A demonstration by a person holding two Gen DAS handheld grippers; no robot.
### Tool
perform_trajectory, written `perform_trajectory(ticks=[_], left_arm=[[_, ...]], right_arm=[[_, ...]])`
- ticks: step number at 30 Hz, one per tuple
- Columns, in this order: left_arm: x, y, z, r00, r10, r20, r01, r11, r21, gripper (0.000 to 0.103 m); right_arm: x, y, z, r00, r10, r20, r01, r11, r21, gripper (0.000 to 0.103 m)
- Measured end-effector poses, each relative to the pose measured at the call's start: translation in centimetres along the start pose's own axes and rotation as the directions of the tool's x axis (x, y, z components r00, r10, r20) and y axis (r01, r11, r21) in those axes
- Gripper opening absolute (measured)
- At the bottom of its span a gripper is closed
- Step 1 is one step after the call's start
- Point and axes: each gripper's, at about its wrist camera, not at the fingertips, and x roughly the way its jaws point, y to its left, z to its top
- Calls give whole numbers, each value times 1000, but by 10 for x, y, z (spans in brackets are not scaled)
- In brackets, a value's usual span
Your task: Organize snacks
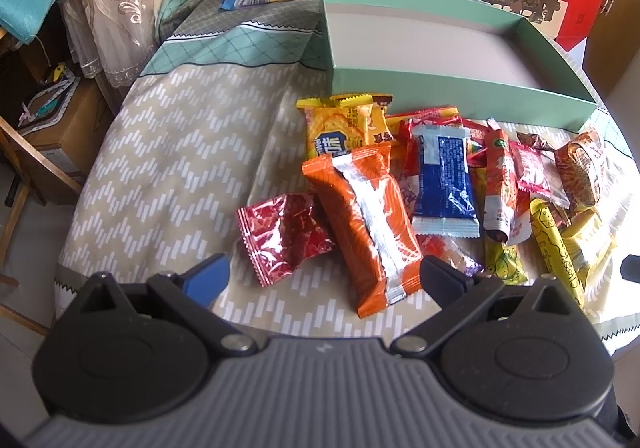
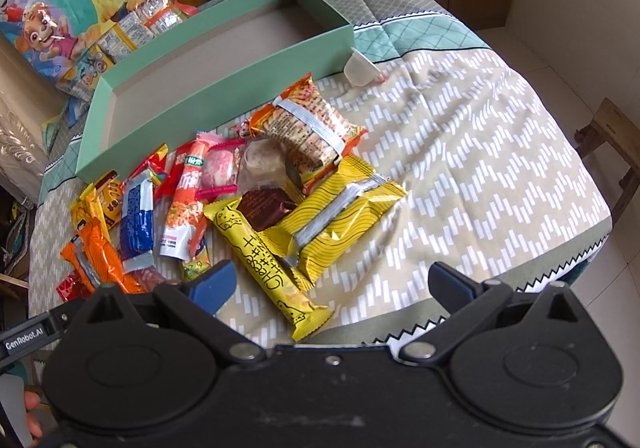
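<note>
Snacks (image 1: 440,183) heaped beside green box (image 1: 460,81); both grippers spread.

Both wrist views look down, close; share snack pile (image 1: 440,183), green box (image 2: 224,87).

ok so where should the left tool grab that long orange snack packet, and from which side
Probably across the middle of the orange packet. It lies flat and long, its near end pointing between the open left tool, so come down from above with one finger on each long edge. The left edge overlaps the red wrapper and the right is near the blue packet, so keep clear of both.
</note>
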Motion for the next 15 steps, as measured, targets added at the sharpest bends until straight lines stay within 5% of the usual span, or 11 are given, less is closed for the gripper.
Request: perform_trajectory(ticks=[9,15], left_arm=[[10,4,-1,1000,-11,-27,10,1000,-25,103],[19,4,7,999,-38,-25,37,998,-55,103]], right_arm=[[10,-4,-1,1000,8,-25,-8,1000,14,103],[14,-13,-1,996,79,38,-81,996,37,103]])
